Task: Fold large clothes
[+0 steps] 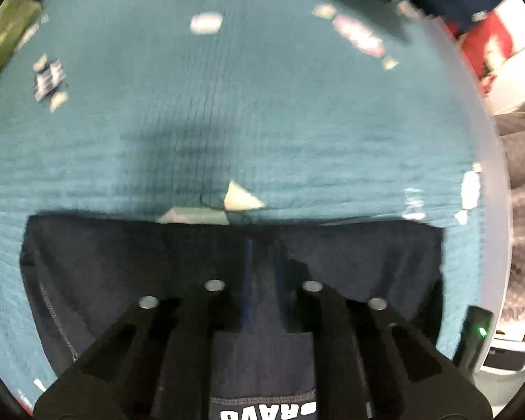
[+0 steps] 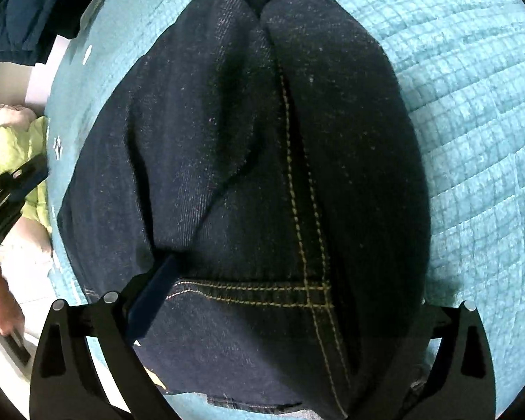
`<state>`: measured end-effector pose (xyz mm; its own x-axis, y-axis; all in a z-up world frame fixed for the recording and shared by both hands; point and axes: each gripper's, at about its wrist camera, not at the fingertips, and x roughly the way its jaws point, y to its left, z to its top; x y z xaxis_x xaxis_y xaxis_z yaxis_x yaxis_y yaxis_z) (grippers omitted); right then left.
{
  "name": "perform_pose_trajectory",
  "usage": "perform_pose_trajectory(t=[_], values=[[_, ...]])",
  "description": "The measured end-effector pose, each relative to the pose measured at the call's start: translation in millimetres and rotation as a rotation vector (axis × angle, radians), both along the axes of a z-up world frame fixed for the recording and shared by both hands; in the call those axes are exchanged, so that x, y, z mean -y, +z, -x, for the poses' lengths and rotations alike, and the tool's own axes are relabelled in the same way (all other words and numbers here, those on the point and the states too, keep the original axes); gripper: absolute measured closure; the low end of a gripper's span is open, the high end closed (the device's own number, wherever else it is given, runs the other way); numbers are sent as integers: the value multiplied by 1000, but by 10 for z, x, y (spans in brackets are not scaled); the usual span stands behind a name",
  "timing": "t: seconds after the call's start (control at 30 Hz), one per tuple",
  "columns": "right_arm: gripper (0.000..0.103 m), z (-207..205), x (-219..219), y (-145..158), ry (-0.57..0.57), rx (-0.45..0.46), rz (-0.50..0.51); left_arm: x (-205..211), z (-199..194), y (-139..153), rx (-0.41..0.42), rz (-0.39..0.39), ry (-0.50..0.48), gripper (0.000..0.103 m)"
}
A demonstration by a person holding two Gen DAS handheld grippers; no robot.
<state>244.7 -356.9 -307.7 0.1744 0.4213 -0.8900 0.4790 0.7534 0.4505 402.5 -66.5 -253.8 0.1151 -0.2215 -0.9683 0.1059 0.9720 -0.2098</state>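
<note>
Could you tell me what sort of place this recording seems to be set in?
Probably a bedroom or similar home room: dark jeans lie on a teal quilted cover, with other garments piled beside it and a grey blanket nearby.

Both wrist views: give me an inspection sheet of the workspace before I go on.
Surface: teal quilted cloth with small printed patches, covering the table.
Job's things: dark navy denim jeans with yellow stitching, lying bunched on the cloth.
Clutter: nothing seen on the cloth.
Grippers: left gripper shut, dark fabric beneath it, grip unclear; right gripper open, straddling the jeans' hem.
Cables: nothing seen.
Surroundings: lime-green garment beyond the table edge; grey fabric; small black device with green light.
</note>
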Motion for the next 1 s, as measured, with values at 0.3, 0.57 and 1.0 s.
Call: perform_pose_trajectory(t=[0.3,0.57,1.0], values=[[6,-90,7,-72,13,-31,-4,-2,-82,-580,-98,-11,23,101],[6,-73,-7,-62,17,-13,-9,93,554,-501,-68,-80,-51,101],[6,-14,-21,-45,10,40,-16,56,1548,-492,136,-188,-129,101]])
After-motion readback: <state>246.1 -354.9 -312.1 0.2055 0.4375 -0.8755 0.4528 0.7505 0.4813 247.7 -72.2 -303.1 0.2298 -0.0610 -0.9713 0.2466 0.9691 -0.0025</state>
